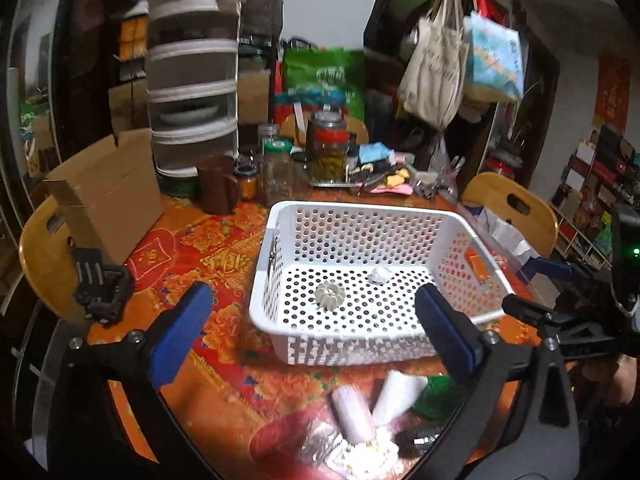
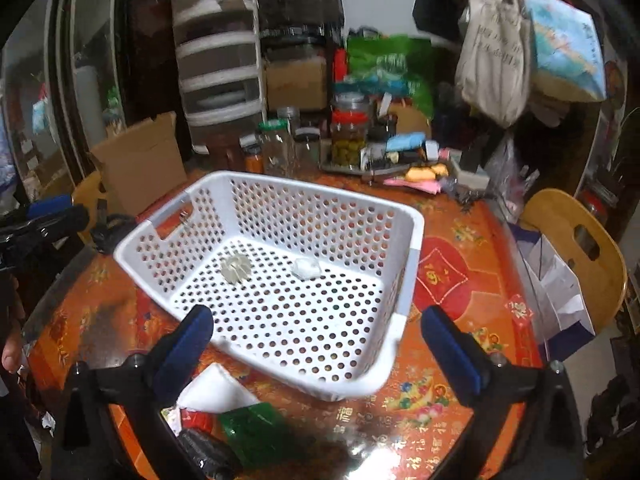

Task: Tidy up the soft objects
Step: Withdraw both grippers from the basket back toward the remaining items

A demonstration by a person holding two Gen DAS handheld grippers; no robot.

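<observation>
A white perforated basket [image 1: 276,216] [image 2: 412,264] stands on the round table. Inside lie a cream ridged round piece [image 1: 329,297] [image 2: 236,269] and a small white crumpled lump [image 1: 380,275] [image 2: 306,268]. My left gripper [image 1: 316,320] is open and empty, above the basket's near wall. My right gripper [image 2: 316,344] is open and empty over the basket's near corner; it also shows in the left wrist view [image 1: 560,280]. A pile of soft things lies near the table's front edge: a pale pink roll [image 1: 352,412], a white roll [image 1: 400,396] [image 2: 216,390], a green packet [image 1: 436,400] [image 2: 256,428].
The table has a red and orange patterned cover [image 1: 224,256] [image 2: 444,276]. A cardboard box [image 1: 108,192] [image 2: 140,160], glass jars [image 1: 330,148] [image 2: 348,136], and clutter stand at the back. Wooden chairs [image 1: 508,204] [image 2: 576,236] ring the table. A black clamp [image 1: 100,284] sits at the left.
</observation>
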